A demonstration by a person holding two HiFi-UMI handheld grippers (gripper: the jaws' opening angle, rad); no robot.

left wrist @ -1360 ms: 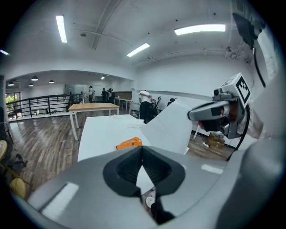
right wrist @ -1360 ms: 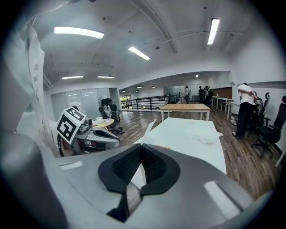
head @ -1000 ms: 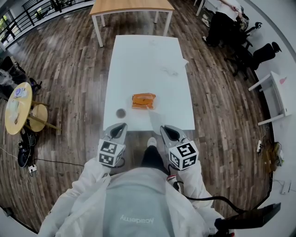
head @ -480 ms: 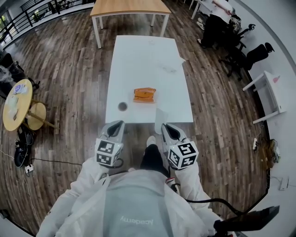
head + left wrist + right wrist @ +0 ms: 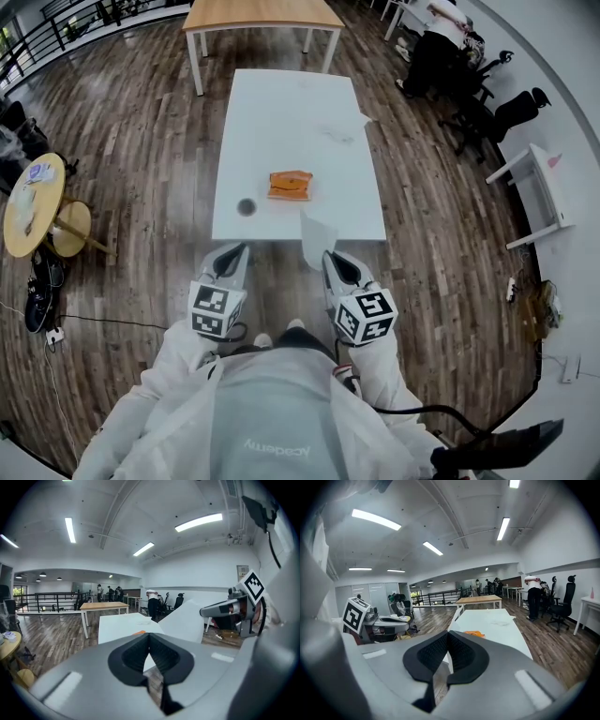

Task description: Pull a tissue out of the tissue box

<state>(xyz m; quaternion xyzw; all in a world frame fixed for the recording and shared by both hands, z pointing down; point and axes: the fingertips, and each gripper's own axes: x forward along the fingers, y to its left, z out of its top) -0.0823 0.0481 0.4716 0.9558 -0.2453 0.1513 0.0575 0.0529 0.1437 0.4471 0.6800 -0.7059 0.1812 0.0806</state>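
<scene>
I find the right gripper [image 5: 331, 259] clenched on a white tissue [image 5: 317, 238]. The sheet is pinched edge-on between its pads and stands up over the near edge of the white table [image 5: 291, 112]. The left gripper [image 5: 235, 253] is closed on nothing and held beside the right. The orange tissue box [image 5: 291, 185] lies on the table, apart from the tissue. A small dark round object [image 5: 246, 206] sits near its left side.
</scene>
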